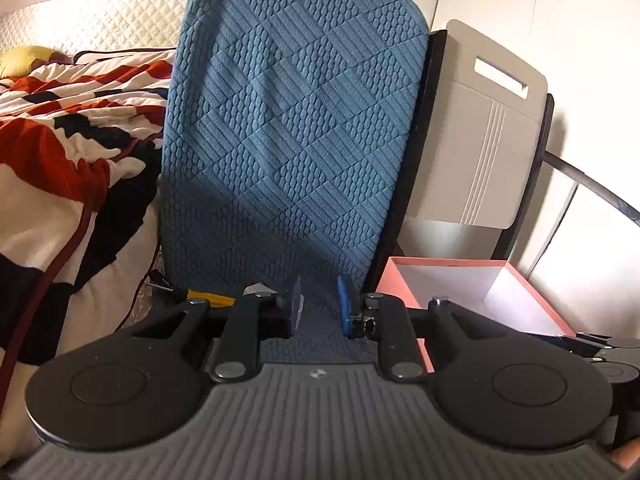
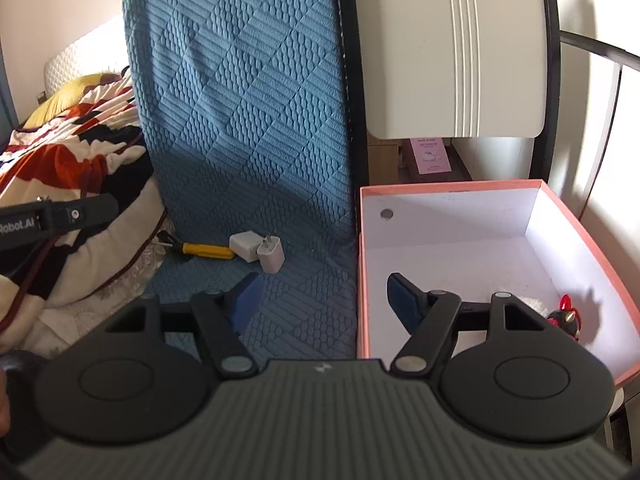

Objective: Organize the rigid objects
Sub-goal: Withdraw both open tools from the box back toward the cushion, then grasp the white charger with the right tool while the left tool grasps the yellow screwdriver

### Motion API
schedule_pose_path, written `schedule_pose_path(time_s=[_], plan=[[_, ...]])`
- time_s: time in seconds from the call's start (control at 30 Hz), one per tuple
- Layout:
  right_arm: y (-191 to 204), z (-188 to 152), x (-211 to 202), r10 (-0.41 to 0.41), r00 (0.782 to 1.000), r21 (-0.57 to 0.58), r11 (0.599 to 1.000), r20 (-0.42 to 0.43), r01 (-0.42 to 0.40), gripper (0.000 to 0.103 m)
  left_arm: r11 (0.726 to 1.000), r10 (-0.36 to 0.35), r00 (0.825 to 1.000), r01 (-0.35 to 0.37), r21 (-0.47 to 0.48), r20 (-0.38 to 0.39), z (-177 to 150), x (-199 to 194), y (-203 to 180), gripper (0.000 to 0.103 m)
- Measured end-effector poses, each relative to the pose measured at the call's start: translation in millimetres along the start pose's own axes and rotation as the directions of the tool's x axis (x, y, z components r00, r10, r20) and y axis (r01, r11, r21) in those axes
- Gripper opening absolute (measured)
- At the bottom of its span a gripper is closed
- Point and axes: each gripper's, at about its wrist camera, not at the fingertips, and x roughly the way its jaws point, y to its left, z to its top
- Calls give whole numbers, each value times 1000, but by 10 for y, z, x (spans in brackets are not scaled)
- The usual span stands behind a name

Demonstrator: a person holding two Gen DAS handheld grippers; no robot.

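In the right wrist view two white plug chargers [image 2: 258, 251] and a yellow-handled screwdriver [image 2: 202, 249] lie on the blue textured seat [image 2: 256, 128]. A pink-rimmed white box [image 2: 560, 216] stands to the right and holds a small red and black figure [image 2: 566, 314] beside a white fuzzy thing. My right gripper [image 2: 326, 300] is open and empty, straddling the box's left wall. My left gripper [image 1: 320, 306] is open with a narrow gap and empty, low over the seat; the screwdriver [image 1: 208, 297] and a charger corner [image 1: 254, 289] show behind its left finger.
A bed with a red, black and white blanket [image 1: 68, 128] lies to the left. The blue chair back [image 1: 296, 100] rises behind the seat. A beige panel [image 1: 476, 128] and a black metal rail [image 1: 588, 180] stand behind the box [image 1: 532, 300].
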Motion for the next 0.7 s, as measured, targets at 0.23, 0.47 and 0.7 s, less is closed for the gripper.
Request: schedule_pose_path(time_s=[0.23, 0.47, 0.7], plan=[[199, -195, 103, -2, 1000, -28, 1000, -7, 2, 71, 998, 10, 999, -13, -65, -33, -247, 85, 287, 24], [237, -451, 204, -6, 999, -14, 1000, -40, 5, 71, 989, -1, 995, -14, -149, -95, -405, 448, 366, 49], [188, -519, 324, 4, 1000, -12, 1000, -25, -4, 71, 969, 15, 987, -55, -243, -163, -296, 948, 523, 48]])
